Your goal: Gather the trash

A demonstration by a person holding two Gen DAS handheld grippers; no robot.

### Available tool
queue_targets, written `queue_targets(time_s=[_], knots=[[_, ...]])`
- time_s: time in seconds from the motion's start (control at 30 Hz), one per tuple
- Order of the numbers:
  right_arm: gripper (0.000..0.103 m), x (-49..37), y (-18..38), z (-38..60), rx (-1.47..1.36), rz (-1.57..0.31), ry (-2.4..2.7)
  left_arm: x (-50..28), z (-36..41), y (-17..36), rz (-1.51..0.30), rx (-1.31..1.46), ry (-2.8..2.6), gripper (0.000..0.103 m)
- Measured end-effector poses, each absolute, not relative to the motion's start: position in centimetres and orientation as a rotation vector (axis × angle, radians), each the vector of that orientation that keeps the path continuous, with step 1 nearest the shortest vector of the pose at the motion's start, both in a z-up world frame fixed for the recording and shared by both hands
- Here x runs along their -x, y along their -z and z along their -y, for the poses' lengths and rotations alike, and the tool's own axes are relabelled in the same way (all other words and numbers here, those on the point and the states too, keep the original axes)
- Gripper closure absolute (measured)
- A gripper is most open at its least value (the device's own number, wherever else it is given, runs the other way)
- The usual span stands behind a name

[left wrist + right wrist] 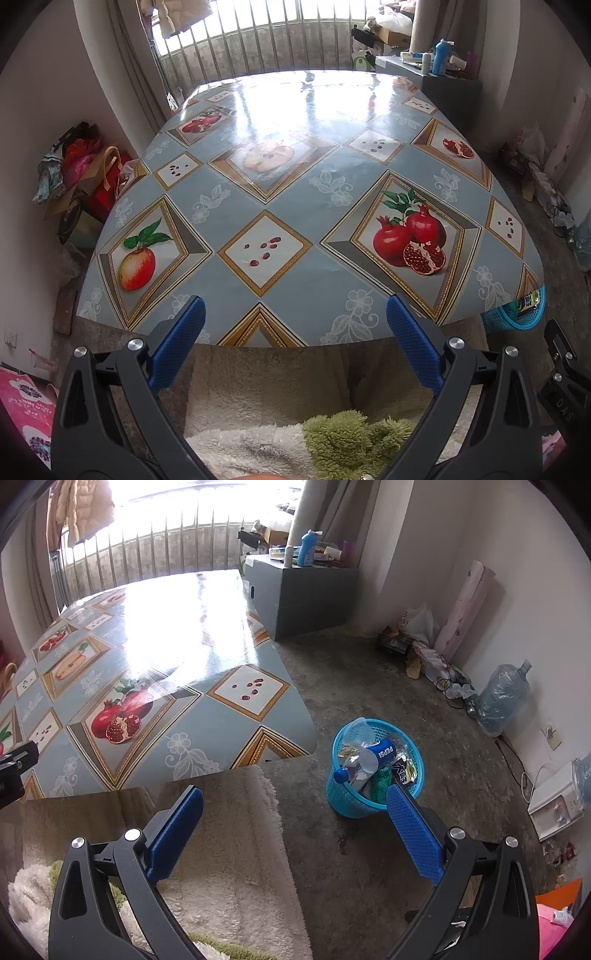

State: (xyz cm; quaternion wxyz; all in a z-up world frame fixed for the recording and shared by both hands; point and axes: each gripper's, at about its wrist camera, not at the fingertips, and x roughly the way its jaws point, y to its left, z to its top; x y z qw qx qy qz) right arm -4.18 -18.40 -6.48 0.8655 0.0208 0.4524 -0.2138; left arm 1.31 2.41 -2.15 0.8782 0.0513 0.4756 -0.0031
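One "PEPSI" bottle [373, 757] in basket [341, 797]

A round blue plastic basket [373, 797] with latticed walls stands upright on the floor just right of centre in the right wrist view, and shows only as a sliver at the right edge of the left wrist view. It is heaped with trash: a blue Pepsi bottle [365, 761] lies tilted across the top with its cap toward the lower left, a clear plastic cup [357, 731] sits at the upper rim, and crumpled wrappers [400, 766] fill the right side.
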Motion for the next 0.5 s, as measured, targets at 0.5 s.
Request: queue_targets(time_s=[0.5], knots=[[0.006, 4.19, 6.39, 17.9, -0.034, -0.943, 0.432, -1.34, -2.47, 2.18, -0.991, -0.108, 0.007, 0.009]])
